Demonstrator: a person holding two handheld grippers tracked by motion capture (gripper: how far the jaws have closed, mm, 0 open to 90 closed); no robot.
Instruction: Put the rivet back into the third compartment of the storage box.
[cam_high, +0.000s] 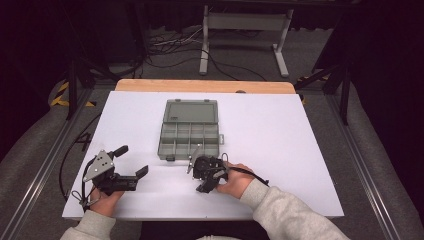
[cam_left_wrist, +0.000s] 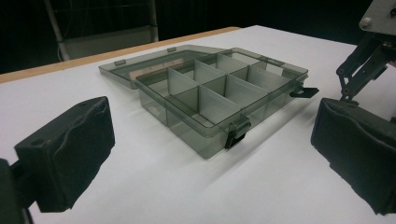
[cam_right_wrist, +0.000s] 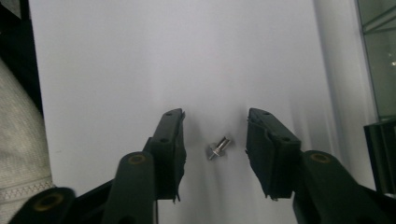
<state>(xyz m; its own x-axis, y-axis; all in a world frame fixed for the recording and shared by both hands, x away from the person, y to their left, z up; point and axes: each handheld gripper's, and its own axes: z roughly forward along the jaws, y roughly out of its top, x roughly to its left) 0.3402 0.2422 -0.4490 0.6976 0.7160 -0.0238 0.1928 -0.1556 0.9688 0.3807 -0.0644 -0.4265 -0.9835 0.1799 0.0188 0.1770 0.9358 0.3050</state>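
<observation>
Right gripper (cam_right_wrist: 215, 140) is nearer: its jaws stand apart, empty, straddling the small bolt (cam_right_wrist: 219, 147) lying on the white table (cam_right_wrist: 140, 56) just short of the open box (cam_high: 189, 130), bolt axis skewed across the gap; left gripper (cam_high: 134, 162) wide open, empty.

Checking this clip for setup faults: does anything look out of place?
One small metal bolt lies loose on the white table, between the right gripper's open jaws, outside the open compartment box. Nothing looks damaged.

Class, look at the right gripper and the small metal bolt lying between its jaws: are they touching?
Apart. In the right gripper view the bolt lies on the white table with bare surface on both sides, between the open jaws of the right gripper.
</observation>
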